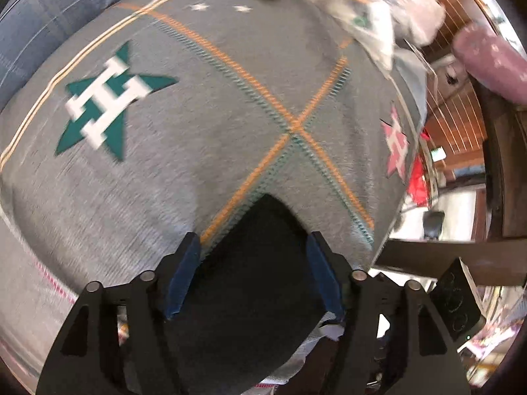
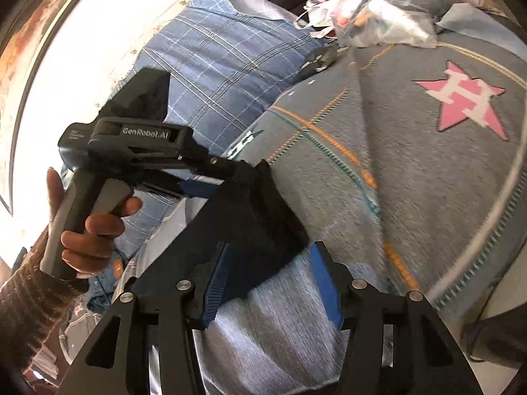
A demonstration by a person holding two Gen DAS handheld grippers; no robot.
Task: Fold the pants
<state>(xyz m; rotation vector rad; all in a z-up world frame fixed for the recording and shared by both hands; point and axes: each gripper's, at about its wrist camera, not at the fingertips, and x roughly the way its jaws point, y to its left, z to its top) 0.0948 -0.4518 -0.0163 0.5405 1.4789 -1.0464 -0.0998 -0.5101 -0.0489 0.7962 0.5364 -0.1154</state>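
Observation:
The black pants point(image 1: 257, 296) lie bunched on a grey blanket point(image 1: 197, 164), and their folded tip points away from me. My left gripper point(image 1: 253, 273) points steeply down over them. Its blue pads point(image 1: 184, 276) stand wide apart with the black cloth lying between them. In the right wrist view the same pants point(image 2: 250, 217) stretch from the left gripper's fingers to my right gripper point(image 2: 270, 279). Its jaws are open: the cloth's corner overlaps the left pad point(image 2: 215, 286), and the right pad is clear of it. A hand point(image 2: 95, 230) holds the left gripper's handle.
The blanket point(image 2: 428, 181) carries a green star point(image 1: 108, 98) and a pink star point(image 2: 461, 98). Blue plaid cloth point(image 2: 214, 65) lies behind it. Plastic bags and clutter point(image 2: 378, 16) crowd the far edge. Wooden furniture point(image 1: 461, 125) and a purple roll point(image 1: 487, 62) stand to the right.

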